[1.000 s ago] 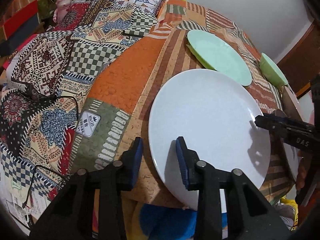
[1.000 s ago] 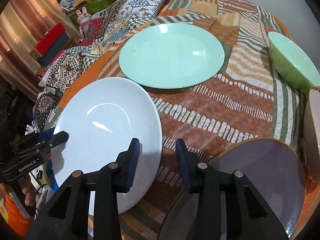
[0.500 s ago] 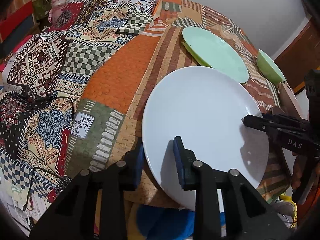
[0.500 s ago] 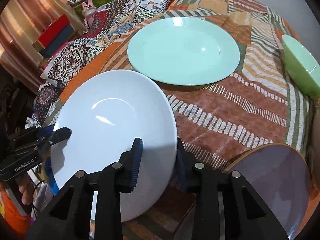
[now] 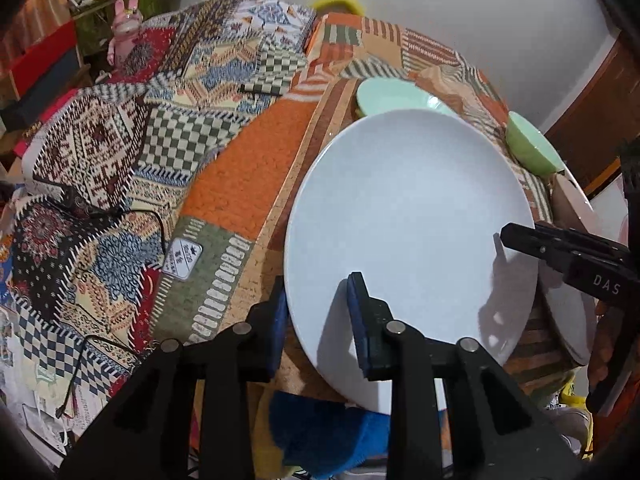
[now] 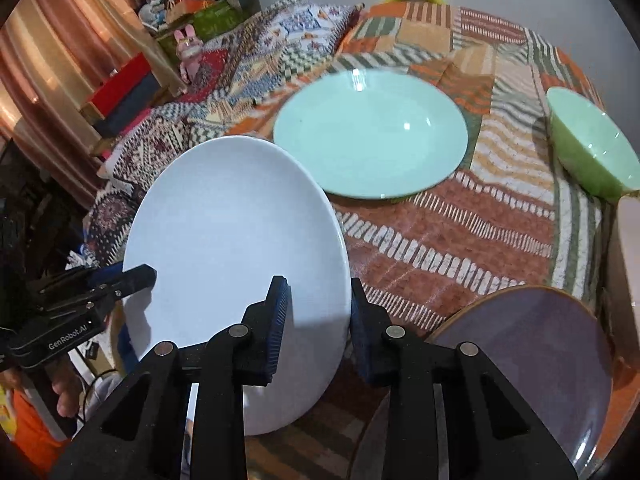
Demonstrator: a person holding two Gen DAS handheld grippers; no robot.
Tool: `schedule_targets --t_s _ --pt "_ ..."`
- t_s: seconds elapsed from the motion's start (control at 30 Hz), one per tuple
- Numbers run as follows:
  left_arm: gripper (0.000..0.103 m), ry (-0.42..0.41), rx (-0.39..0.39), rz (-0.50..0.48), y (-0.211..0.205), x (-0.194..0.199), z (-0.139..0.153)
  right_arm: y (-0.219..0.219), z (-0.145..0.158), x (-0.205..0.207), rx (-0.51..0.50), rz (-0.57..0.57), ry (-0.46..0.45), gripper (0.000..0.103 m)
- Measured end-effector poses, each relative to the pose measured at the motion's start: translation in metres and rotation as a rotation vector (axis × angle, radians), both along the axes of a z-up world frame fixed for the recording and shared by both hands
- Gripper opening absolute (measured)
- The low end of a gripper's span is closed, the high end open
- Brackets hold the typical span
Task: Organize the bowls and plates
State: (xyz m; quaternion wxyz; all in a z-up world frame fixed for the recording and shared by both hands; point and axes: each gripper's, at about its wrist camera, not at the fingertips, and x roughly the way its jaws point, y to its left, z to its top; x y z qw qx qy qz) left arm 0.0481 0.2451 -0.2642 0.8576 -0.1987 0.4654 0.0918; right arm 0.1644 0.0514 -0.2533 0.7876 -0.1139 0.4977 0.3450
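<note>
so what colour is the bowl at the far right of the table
Light green; the bowl shows best in the right wrist view.

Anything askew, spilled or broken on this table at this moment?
Only the white plate stands out: it is tilted, not flat on the patchwork cloth, gripped at opposite rims by the left tool and the closing right tool. The mint plate, green bowl and purple plate look intact; nothing spilled.

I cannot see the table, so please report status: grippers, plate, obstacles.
Left gripper clamped on white plate rim; right gripper closing on opposite rim. Plate lifted, tilted. Green plate just beyond, purple plate beside.
</note>
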Motion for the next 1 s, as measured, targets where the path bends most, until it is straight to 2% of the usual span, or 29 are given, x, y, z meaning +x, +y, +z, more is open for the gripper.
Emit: schedule_targets --t_s 0.3,0.4,0.43,0.47,0.5,0.53,0.57,0.6,0.63,0.67,0.8,0.87,0.9,1.0 --pt "0.029 -0.062 0.081 -0.027 -0.023 -0.001 0.04 -0.02 0.036 -0.011 0.061 -0.026 -0.097 0.027" --pt "0.027 -0.083 0.084 -0.05 -0.035 0.001 0.049 -0.03 0.043 -0.013 0.055 -0.042 -0.126 0.027" --pt "0.024 -0.112 0.079 -0.07 -0.041 0.0 0.055 -0.033 0.044 -0.015 0.054 -0.048 -0.132 0.018" --pt "0.023 -0.131 0.082 -0.091 -0.048 0.002 0.06 -0.039 0.047 -0.016 0.111 -0.012 -0.103 0.0" --pt "0.021 -0.117 0.125 -0.116 -0.059 0.007 0.063 -0.04 0.048 -0.018 0.17 0.026 -0.042 0.0" --pt "0.021 -0.095 0.174 -0.127 -0.066 0.012 0.063 -0.037 0.05 -0.023 0.154 0.028 -0.05 0.0" --pt "0.02 -0.078 0.202 -0.132 -0.071 0.016 0.059 -0.027 0.053 -0.033 0.064 0.026 -0.178 0.006" --pt "0.017 -0.059 0.187 -0.138 -0.071 0.02 0.053 -0.022 0.054 -0.04 0.033 0.045 -0.245 0.006" --pt "0.012 -0.036 0.137 -0.133 -0.068 0.023 0.046 -0.02 0.05 -0.04 0.023 0.056 -0.238 0.006" --pt "0.012 -0.028 0.11 -0.127 -0.065 0.023 0.042 -0.02 0.042 -0.035 0.031 0.062 -0.179 0.006" --pt "0.012 -0.045 0.089 -0.075 -0.056 0.017 0.042 -0.039 0.024 -0.016 0.047 0.0 -0.088 0.006" --pt "0.012 -0.05 0.089 -0.062 -0.053 0.016 0.042 -0.051 0.021 -0.003 0.086 -0.025 -0.021 0.006" --pt "0.012 -0.053 0.095 -0.062 -0.054 0.016 0.043 -0.054 0.022 -0.003 0.092 -0.037 -0.016 0.007" --pt "0.012 -0.038 0.087 -0.068 -0.052 0.017 0.037 -0.06 0.024 0.001 0.088 -0.064 -0.015 0.02"
